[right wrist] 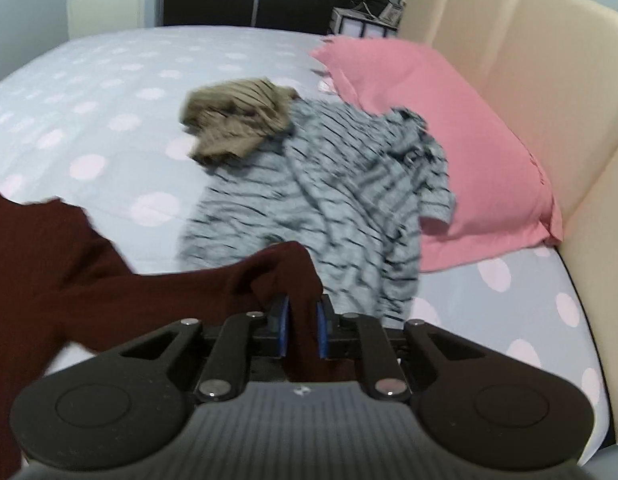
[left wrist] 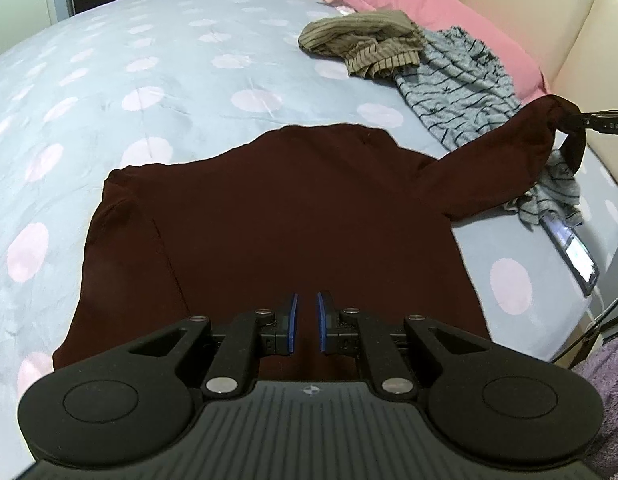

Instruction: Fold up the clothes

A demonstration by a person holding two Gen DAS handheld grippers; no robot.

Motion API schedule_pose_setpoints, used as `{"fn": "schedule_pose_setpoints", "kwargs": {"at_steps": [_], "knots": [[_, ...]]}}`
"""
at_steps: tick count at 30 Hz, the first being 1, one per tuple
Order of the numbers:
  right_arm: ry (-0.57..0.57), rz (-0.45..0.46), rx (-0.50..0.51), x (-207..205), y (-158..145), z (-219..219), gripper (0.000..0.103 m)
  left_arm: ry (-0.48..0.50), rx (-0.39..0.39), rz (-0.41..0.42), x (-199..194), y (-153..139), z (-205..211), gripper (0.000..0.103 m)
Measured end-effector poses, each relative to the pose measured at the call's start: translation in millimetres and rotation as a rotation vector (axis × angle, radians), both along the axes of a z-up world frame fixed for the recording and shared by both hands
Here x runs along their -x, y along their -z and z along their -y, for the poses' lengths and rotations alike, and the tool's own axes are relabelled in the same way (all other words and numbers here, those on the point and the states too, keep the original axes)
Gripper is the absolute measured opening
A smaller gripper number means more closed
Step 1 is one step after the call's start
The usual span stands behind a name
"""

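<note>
Gripping the maroon sweater [left wrist: 293,216] sleeve [right wrist: 285,276] for folding, the right tongs [right wrist: 302,330] lift it off the bed [left wrist: 109,80] at lower centre; left tongs [left wrist: 305,322] hover nearly closed, empty.

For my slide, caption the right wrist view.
Right gripper pinches maroon top's sleeve above the striped grey garment on the bed.

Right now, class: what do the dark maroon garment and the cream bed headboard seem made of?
Dark maroon garment: soft matte knit, probably cotton or wool; it drapes limply. Cream bed headboard: padded leather or vinyl, seemingly; smooth sheen, stitched panels.
</note>
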State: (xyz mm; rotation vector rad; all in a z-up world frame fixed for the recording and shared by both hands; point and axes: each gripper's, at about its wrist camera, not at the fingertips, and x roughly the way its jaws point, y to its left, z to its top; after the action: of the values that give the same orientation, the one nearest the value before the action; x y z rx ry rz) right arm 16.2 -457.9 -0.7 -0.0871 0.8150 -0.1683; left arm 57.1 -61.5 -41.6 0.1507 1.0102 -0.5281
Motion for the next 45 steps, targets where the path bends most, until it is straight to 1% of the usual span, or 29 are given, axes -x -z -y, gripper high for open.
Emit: {"fn": "schedule_pose_setpoints", "kwargs": {"at_steps": [2,3,6,8,11,13,16,19,23,24,25,27,28,29,31,34,35,40,42,43,45], "knots": [[-0.057,0.015,-0.041,7.5,-12.4,-19.4,0.016,0.007,0.026,0.007,5.2,-5.7,-2.4,0.007],[-0.082,0.021,-0.077,11.0,-17.7,-28.7,0.015,0.011,0.041,0.01,7.9,-8.6,-3.4,0.007],[-0.169,0.037,-0.23,20.8,-28.6,-58.0,0.015,0.019,0.094,0.012,16.2,-16.7,-7.1,0.008],[-0.222,0.03,-0.3,26.1,-30.2,-81.5,0.015,0.021,0.117,0.013,22.1,-20.5,-9.3,0.007],[-0.306,0.009,-0.365,32.4,-27.5,-115.8,0.015,0.019,0.13,0.023,31.0,-24.7,-13.0,0.007],[-0.376,-0.014,-0.384,38.0,-23.2,-141.4,0.015,0.012,0.137,0.024,35.4,-26.1,-16.6,0.007],[-0.499,-0.071,-0.374,47.9,-10.3,-184.6,0.015,-0.01,0.163,0.008,40.0,-25.3,-24.4,0.007],[-0.589,-0.147,-0.384,57.2,11.6,-221.8,0.015,-0.024,0.196,-0.023,43.4,-21.2,-29.7,0.007],[-0.697,-0.243,-0.398,68.6,38.8,-259.6,0.015,-0.019,0.212,-0.064,49.1,-10.5,-29.3,0.008],[-0.716,-0.263,-0.388,70.7,44.4,-266.3,0.015,-0.021,0.213,-0.077,49.7,-6.5,-28.7,0.011],[-0.728,-0.282,-0.381,72.3,50.0,-271.5,0.015,-0.024,0.215,-0.095,49.8,-1.9,-28.0,0.015],[-0.752,-0.322,-0.387,76.0,60.2,-280.3,0.015,-0.029,0.224,-0.142,48.2,9.2,-24.6,0.034],[-0.767,-0.337,-0.398,77.3,64.1,-283.3,0.015,-0.028,0.227,-0.161,47.8,14.5,-22.5,0.038],[-0.782,-0.345,-0.403,78.7,66.9,-286.2,0.015,-0.026,0.229,-0.176,47.9,19.5,-20.6,0.04],[-0.81,-0.36,-0.396,79.8,70.3,-291.7,0.015,-0.018,0.219,-0.194,46.6,28.4,-14.6,0.04],[-0.805,-0.375,-0.378,79.9,73.9,-293.4,0.018,-0.006,0.186,-0.189,45.2,36.4,-4.4,0.04],[-0.795,-0.377,-0.373,81.4,73.8,-292.7,0.021,0.002,0.177,-0.187,44.6,37.9,-0.6,0.04],[-0.748,-0.377,-0.365,77.2,67.5,-279.7,0.032,0.029,0.123,-0.174,38.6,43.4,19.8,0.04],[-0.732,-0.377,-0.347,74.1,64.6,-271.0,0.039,0.042,0.085,-0.185,34.7,50.0,28.6,0.039],[-0.719,-0.377,-0.336,72.3,63.1,-265.9,0.04,0.049,0.058,-0.189,32.9,54.1,32.7,0.038],[-0.655,-0.369,-0.304,65.6,60.5,-250.3,0.04,0.067,-0.004,-0.194,30.4,63.8,41.0,0.026]]}}
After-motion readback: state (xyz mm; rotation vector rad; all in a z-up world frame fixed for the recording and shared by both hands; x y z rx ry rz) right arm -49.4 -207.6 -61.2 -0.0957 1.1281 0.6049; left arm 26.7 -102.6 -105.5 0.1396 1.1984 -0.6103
